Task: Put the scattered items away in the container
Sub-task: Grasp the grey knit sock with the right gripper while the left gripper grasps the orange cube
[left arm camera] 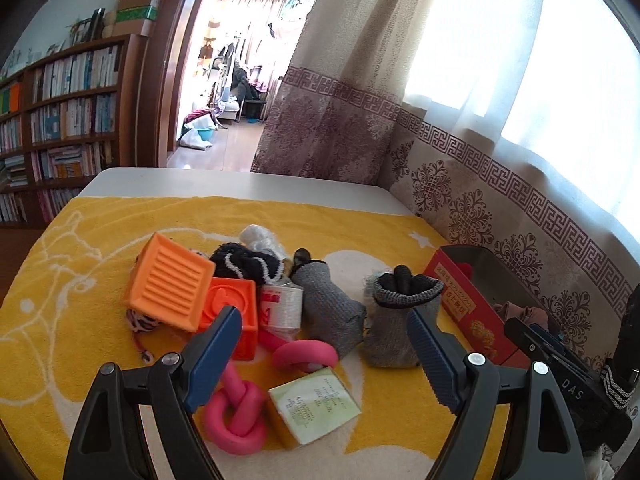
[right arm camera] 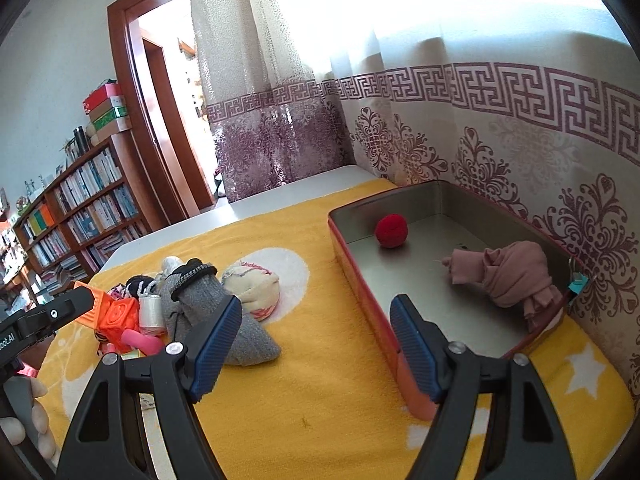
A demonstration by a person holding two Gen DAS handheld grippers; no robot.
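Orange blocks [left arm camera: 170, 282]: two ribbed and embossed cubes are seen at the left of the pile on the yellow towel [left arm camera: 100, 220].
Pink knot [left arm camera: 240, 412]: a rubbery looped toy is laid just below the blocks, beside a green-labelled box [left arm camera: 314, 404].
Left gripper [left arm camera: 326, 334]: its blue pads are held wide apart above the pile, with nothing clamped.
Grey socks [left arm camera: 394, 316]: two bundles are set at the middle, right of a white roll [left arm camera: 282, 306].
Right gripper [right arm camera: 316, 332]: its fingers are spread open and empty, one over the towel, the other over the tin's near wall.
Tin [right arm camera: 360, 280]: a red-sided metal container is placed at the right by the curtain; a red ball [right arm camera: 391, 231] and a pink cloth bundle [right arm camera: 506, 276] are contained.
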